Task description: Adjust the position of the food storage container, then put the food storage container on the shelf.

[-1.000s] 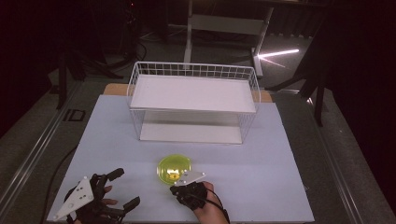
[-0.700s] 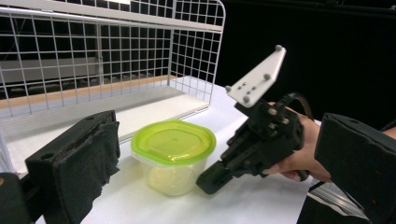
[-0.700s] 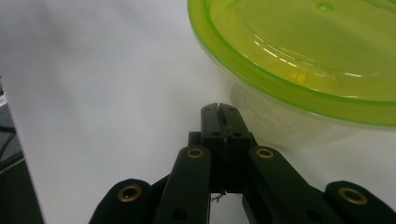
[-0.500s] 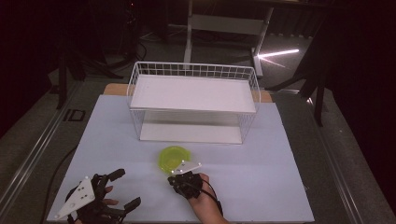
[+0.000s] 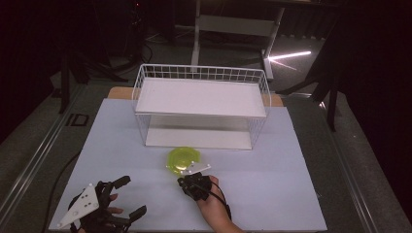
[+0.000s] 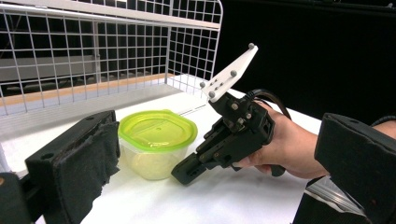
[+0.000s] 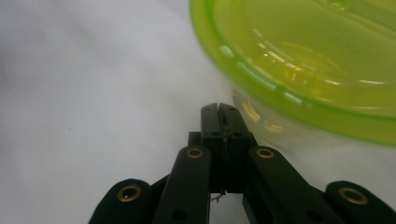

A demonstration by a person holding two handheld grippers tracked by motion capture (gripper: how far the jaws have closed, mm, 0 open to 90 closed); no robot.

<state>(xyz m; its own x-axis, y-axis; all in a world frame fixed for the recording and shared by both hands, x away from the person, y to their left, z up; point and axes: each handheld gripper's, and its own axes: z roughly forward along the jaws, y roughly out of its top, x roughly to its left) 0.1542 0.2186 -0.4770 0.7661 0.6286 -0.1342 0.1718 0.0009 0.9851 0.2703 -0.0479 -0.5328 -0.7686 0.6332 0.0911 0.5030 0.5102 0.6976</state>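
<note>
Lime-lidded plastic container (image 5: 183,159) sitting on white tabletop (image 5: 272,194), just in front of wire shelf rack (image 5: 201,104). My right gripper (image 5: 187,180) nosing against its near wall at six o'clock, jaws pressed together, gripping nothing. Judging this a push toward twelve o'clock, into rack's lower shelf: am keeping tip low and centred so container isn't swivelling or tipping. My left gripper (image 5: 130,196) idling at eight o'clock, jaws spread apart.

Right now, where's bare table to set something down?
Free: the white table right of the right gripper, and left of the wire rack. Crowded: in front of the rack, where the shut right gripper meets the green-lidded container.
</note>
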